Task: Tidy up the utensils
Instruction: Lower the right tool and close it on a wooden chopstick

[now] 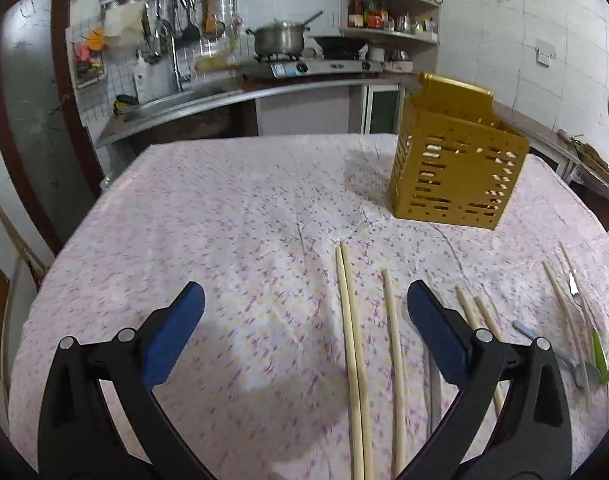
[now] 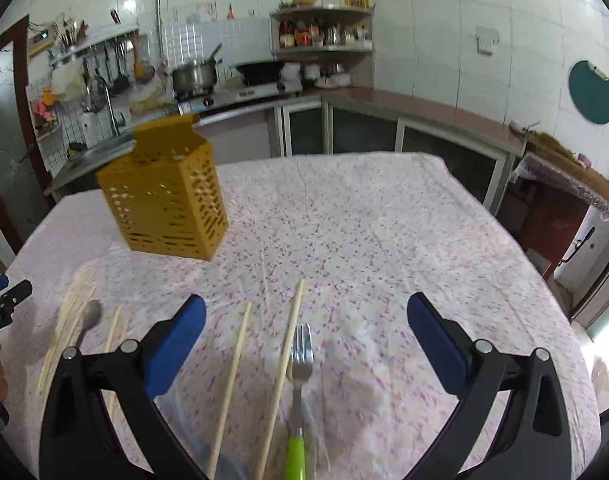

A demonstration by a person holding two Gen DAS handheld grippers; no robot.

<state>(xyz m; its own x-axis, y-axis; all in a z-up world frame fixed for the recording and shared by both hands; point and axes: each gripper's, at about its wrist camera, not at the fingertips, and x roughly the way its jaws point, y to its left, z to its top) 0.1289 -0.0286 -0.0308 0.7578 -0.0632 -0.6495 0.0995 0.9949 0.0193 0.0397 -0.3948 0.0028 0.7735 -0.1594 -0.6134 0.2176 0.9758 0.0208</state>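
A yellow perforated utensil holder (image 1: 456, 168) (image 2: 166, 204) stands upright on the pink floral tablecloth. Several wooden chopsticks (image 1: 354, 344) lie loose on the cloth between and beside the fingers of my left gripper (image 1: 304, 312), which is open and holds nothing. Further right lie a fork with a green handle (image 1: 594, 344) and a metal spoon (image 1: 560, 354). In the right wrist view my right gripper (image 2: 306, 320) is open above two chopsticks (image 2: 286, 364) and the green-handled fork (image 2: 300, 364). The spoon (image 2: 89, 318) and more chopsticks (image 2: 66, 328) lie to the left.
The table (image 2: 384, 240) sits in a kitchen. Behind it runs a counter with a sink, a gas stove and a steel pot (image 1: 280, 38). Corner shelves hold jars (image 2: 320, 36). The left gripper's tip (image 2: 4, 292) and a hand show at the right wrist view's left edge.
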